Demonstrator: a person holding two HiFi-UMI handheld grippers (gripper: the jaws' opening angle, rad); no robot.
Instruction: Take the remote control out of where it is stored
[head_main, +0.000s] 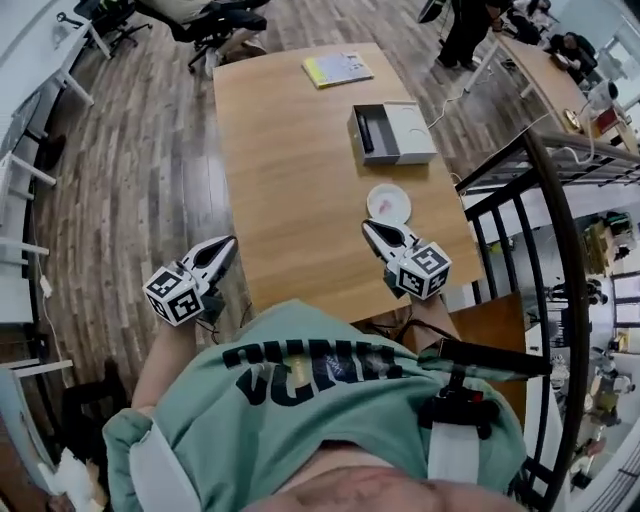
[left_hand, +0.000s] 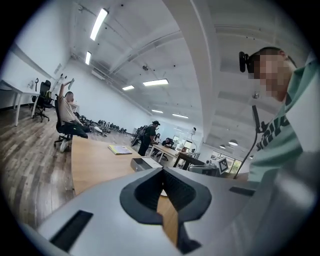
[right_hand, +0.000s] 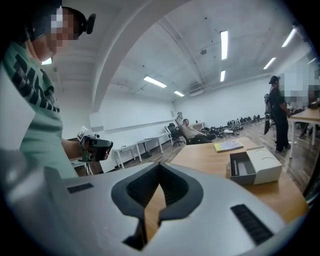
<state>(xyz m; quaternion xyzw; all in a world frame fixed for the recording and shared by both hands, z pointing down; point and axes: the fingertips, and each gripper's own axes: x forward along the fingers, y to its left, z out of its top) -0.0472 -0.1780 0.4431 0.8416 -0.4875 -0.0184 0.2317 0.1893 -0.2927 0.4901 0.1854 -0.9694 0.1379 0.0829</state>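
A grey open box (head_main: 408, 133) lies on the far right part of the wooden table (head_main: 290, 180); a slim black remote control (head_main: 365, 132) rests in its left compartment. The right gripper view shows the box (right_hand: 262, 167) and the remote (right_hand: 235, 168) ahead to the right. My left gripper (head_main: 228, 246) hovers off the table's near left corner, shut and holding nothing (left_hand: 161, 171). Over the near right edge, well short of the box, my right gripper (head_main: 371, 229) is also shut and holds nothing (right_hand: 159, 166).
A white round dish (head_main: 388, 203) sits between my right gripper and the box. A yellow-green booklet (head_main: 337, 69) lies at the table's far end. A black railing (head_main: 560, 230) runs along the right. People sit and stand at other desks beyond.
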